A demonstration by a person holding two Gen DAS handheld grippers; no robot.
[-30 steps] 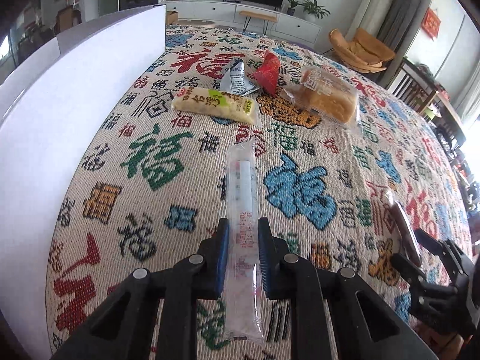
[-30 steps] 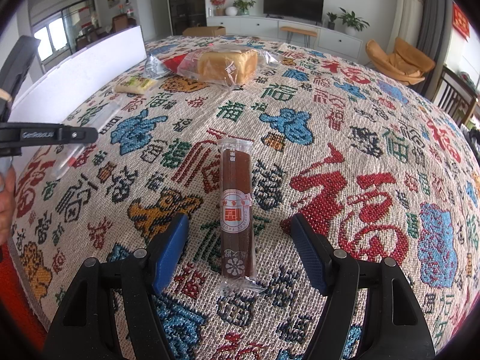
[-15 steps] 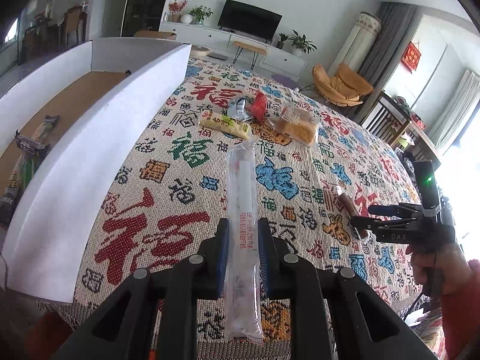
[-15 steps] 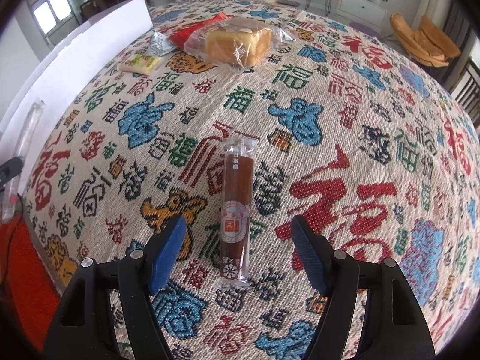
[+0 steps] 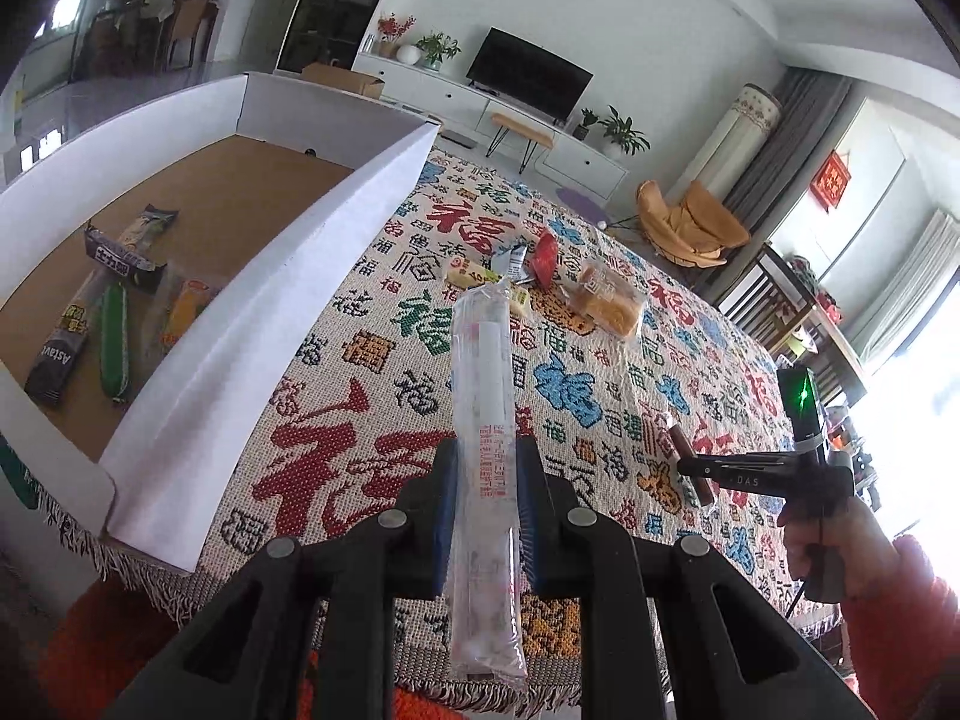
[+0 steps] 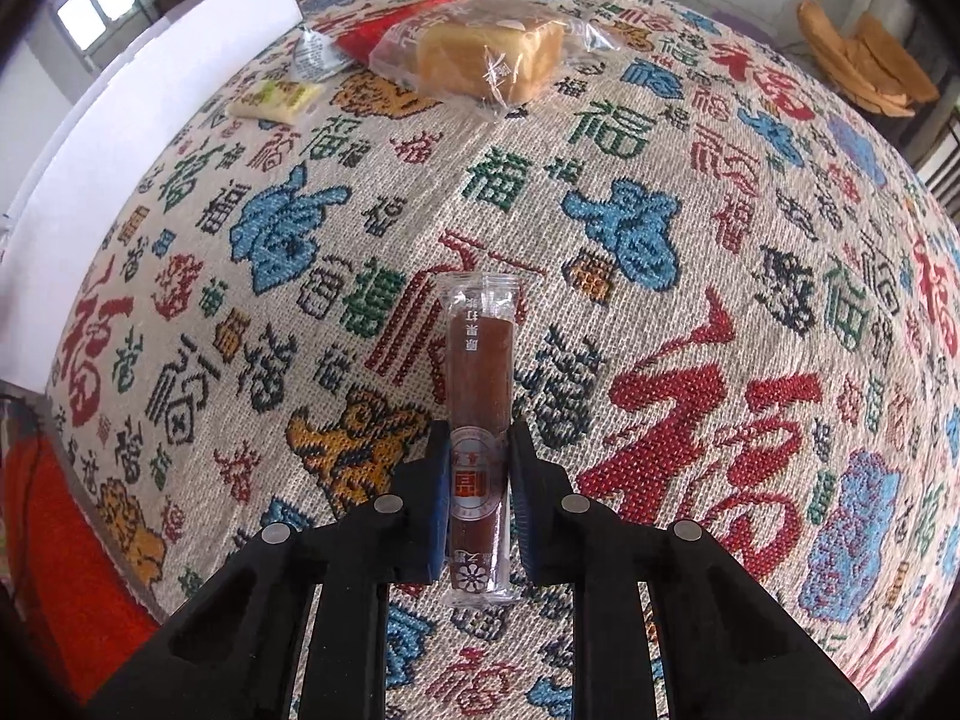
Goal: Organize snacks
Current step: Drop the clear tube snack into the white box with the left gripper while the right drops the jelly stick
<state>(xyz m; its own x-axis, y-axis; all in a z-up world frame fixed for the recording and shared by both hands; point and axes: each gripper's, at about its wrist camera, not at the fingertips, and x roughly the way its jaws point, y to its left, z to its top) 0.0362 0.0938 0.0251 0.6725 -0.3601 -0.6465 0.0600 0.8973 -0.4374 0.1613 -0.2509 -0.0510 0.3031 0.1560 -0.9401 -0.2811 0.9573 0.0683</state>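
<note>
Since the earlier frame the left tongs (image 5: 485, 498) have lifted their clear-wrapped white stick (image 5: 485, 420) off the patterned cloth (image 5: 372, 360) and swung toward the white box (image 5: 252, 324), whose inside now shows with several snacks lying on its brown floor; the right tongs (image 6: 480, 492) have just been closing and now clamp the brown snack bar (image 6: 480, 414), which lay loose between open jaws before. The left tongs are clamped on the white stick near its middle, its long axis running straight out along the fingers and its far end pointing over the cloth, past the box's near wall. The box lies to the left of that stick, so the carry seems to need a leftward swing over the wall, and the left hand is the nearer to it. The brown bar lies flat on the counter, lengthwise along the right tongs, gripped toward its near end. A wrapped loaf (image 6: 486, 54), a yellow packet (image 6: 276, 99) and a red packet (image 6: 390, 24) lie beyond, well apart from both tongs.
</note>
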